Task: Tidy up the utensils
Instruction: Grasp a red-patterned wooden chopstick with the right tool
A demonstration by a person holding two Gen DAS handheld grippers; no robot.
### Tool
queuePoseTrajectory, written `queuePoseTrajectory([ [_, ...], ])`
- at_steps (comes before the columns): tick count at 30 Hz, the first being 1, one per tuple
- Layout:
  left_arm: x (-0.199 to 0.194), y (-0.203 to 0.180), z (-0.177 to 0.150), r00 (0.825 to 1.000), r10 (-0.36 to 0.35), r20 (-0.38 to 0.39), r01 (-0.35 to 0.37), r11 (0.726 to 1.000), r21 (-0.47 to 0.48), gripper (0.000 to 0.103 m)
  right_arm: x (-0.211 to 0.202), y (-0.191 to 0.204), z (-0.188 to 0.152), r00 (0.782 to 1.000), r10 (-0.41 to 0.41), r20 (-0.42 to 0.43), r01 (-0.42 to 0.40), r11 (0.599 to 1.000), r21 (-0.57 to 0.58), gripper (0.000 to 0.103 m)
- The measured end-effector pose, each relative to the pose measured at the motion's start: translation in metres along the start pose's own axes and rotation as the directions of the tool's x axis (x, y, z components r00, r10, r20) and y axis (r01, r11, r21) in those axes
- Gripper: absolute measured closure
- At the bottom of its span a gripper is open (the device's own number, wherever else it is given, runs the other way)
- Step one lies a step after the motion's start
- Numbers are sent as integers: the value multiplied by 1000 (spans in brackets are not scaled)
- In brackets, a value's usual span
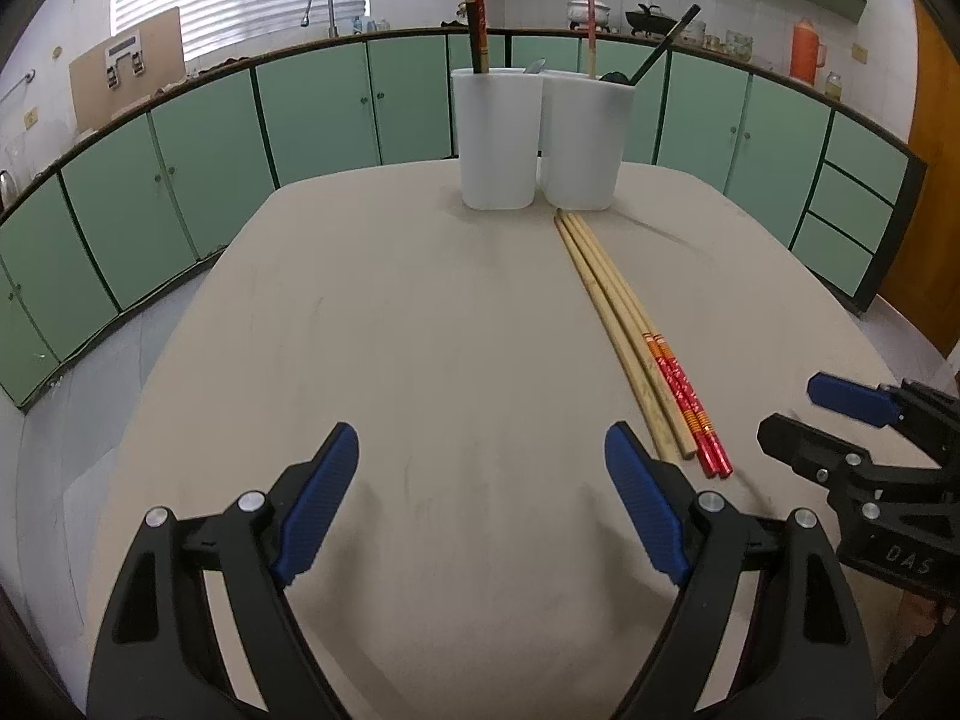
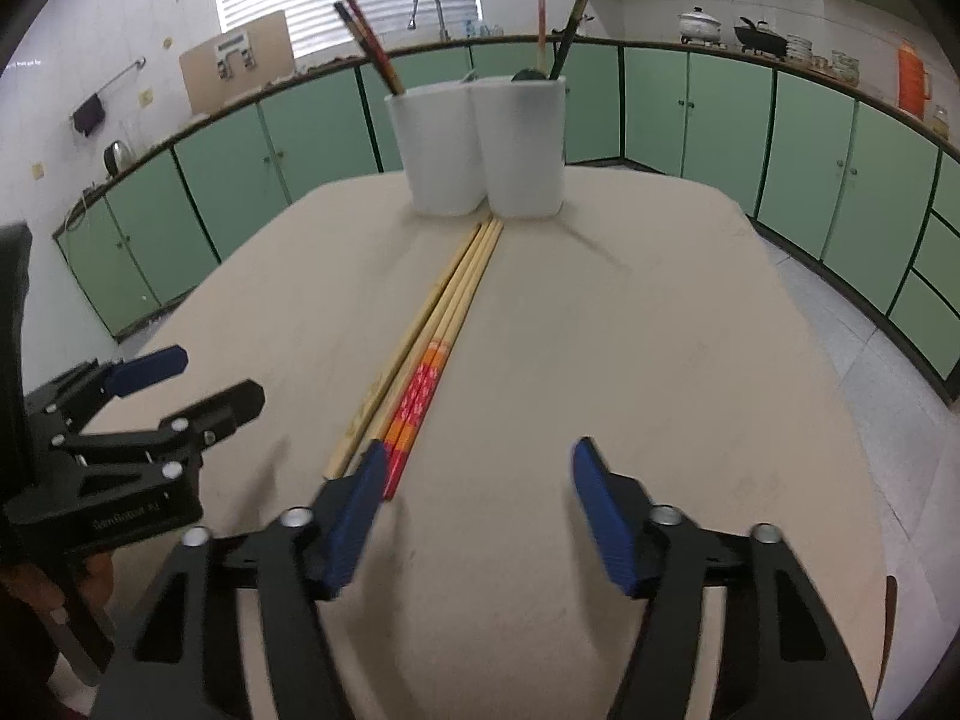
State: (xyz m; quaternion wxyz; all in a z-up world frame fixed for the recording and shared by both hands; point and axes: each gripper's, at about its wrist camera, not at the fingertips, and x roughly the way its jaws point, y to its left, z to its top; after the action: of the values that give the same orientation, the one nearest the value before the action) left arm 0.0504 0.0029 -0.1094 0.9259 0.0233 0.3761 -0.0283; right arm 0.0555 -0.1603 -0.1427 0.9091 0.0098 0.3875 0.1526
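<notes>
Several bamboo chopsticks (image 1: 624,324), two with red and orange ends, lie side by side on the beige table (image 1: 420,330), pointing at two white holder cups (image 1: 498,138) at the far edge. The cups hold dark chopsticks, a pink-handled utensil and a black ladle. My left gripper (image 1: 480,444) is open and empty, just left of the chopsticks' near ends. My right gripper (image 2: 477,459) is open and empty; its left finger (image 2: 354,516) is beside the red ends of the chopsticks (image 2: 420,372). The cups also show in the right wrist view (image 2: 480,144).
Green cabinets (image 1: 198,162) run around the room behind the table. The counter carries a sink tap (image 1: 321,6), pots and an orange thermos (image 1: 804,51). Each gripper shows in the other's view, the right gripper (image 1: 840,414) and the left gripper (image 2: 174,384).
</notes>
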Motion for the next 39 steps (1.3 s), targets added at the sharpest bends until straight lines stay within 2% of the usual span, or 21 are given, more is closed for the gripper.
queuePoseTrajectory([
  [3,1,1,-2,1000,-1,-7,1,1000,-10,26,2,5,-2,1000,8,-17,-9,1000,-13,60],
  [9,1,-1,-5,1000,-15,-16,15,1000,-15,26,4,14,-3,999,25,-35,-27,999,-38,64],
  [14,1,-2,-5,1000,-22,-17,22,1000,-20,26,10,18,-5,998,17,-55,-20,998,-53,65],
  [19,0,-3,-5,999,-29,-18,28,999,-20,26,13,22,-5,999,-21,-42,17,997,-80,65],
  [23,0,-4,-5,999,-34,-15,34,999,-17,26,10,11,-4,997,-71,-35,69,996,-59,65],
  [27,0,-7,-5,999,-40,-16,40,999,-9,26,8,-2,-2,999,-36,-38,36,999,-9,65],
  [32,1,-10,-6,999,-40,-20,40,999,3,26,11,6,-5,999,-15,-37,14,1000,-25,65],
  [37,1,-10,-5,999,-39,-18,40,999,2,26,13,7,-3,1000,-17,-24,17,1000,-20,76],
  [39,2,-11,-5,999,-43,-20,43,999,4,26,14,5,-3,1000,-17,-20,17,1000,-12,85],
])
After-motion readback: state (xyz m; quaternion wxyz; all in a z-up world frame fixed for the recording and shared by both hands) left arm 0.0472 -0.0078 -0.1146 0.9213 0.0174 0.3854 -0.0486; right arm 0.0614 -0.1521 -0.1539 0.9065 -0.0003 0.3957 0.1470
